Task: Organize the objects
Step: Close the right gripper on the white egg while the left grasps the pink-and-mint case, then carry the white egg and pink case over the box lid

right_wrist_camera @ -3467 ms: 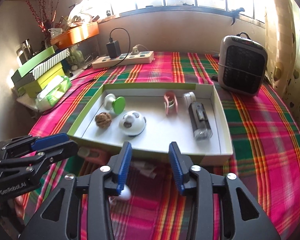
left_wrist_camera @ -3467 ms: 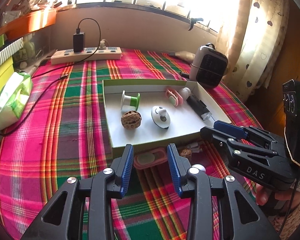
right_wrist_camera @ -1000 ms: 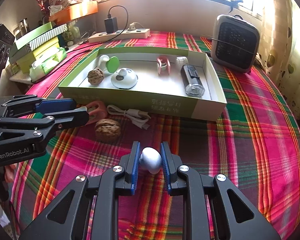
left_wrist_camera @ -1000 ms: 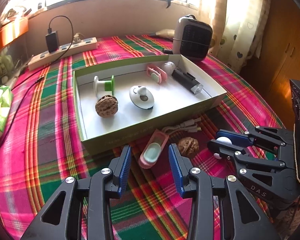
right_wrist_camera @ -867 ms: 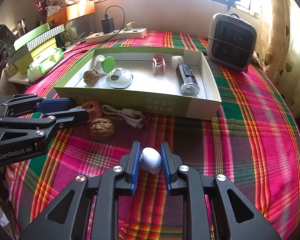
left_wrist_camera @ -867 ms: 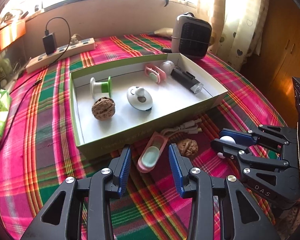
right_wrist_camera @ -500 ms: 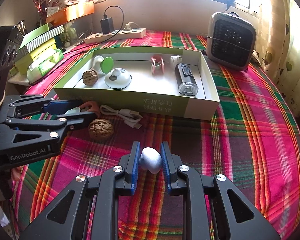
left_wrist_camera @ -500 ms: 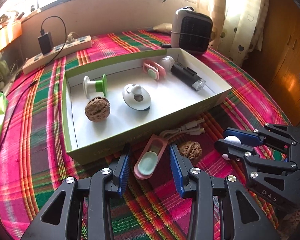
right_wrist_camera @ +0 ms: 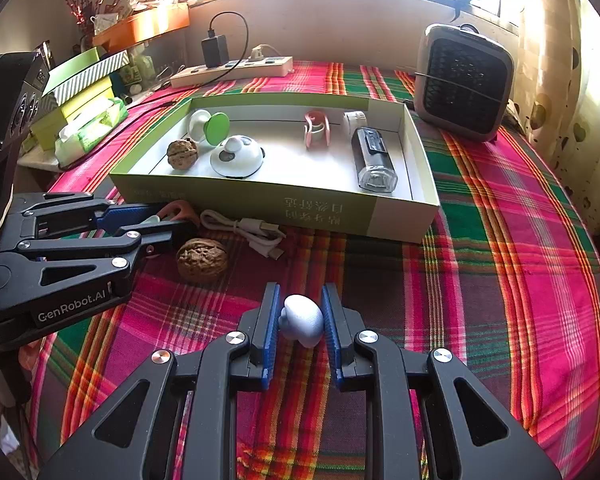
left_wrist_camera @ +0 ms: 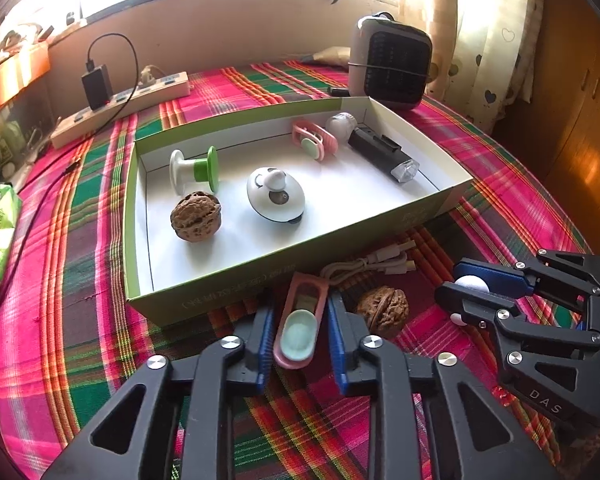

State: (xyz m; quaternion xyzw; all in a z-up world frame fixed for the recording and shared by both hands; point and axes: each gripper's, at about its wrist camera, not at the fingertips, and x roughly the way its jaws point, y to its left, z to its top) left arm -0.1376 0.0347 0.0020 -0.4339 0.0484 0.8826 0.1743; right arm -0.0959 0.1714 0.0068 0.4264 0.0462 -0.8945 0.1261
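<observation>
The left gripper (left_wrist_camera: 299, 330) has just been closing on a glossy pink oblong clip (left_wrist_camera: 300, 322) with a mint oval pad, lying just before the green cardboard tray's (left_wrist_camera: 236, 288) near wall. The right gripper (right_wrist_camera: 300, 320) is clenched on a smooth white rounded knob (right_wrist_camera: 301, 320). A wrinkled walnut (left_wrist_camera: 383, 308) and coiled white cable (left_wrist_camera: 375, 262) lie between them on plaid cloth (right_wrist_camera: 499, 280), open to the right.

Walnut (left_wrist_camera: 383, 309) and cable (left_wrist_camera: 373, 264) before the box (left_wrist_camera: 260, 280)
</observation>
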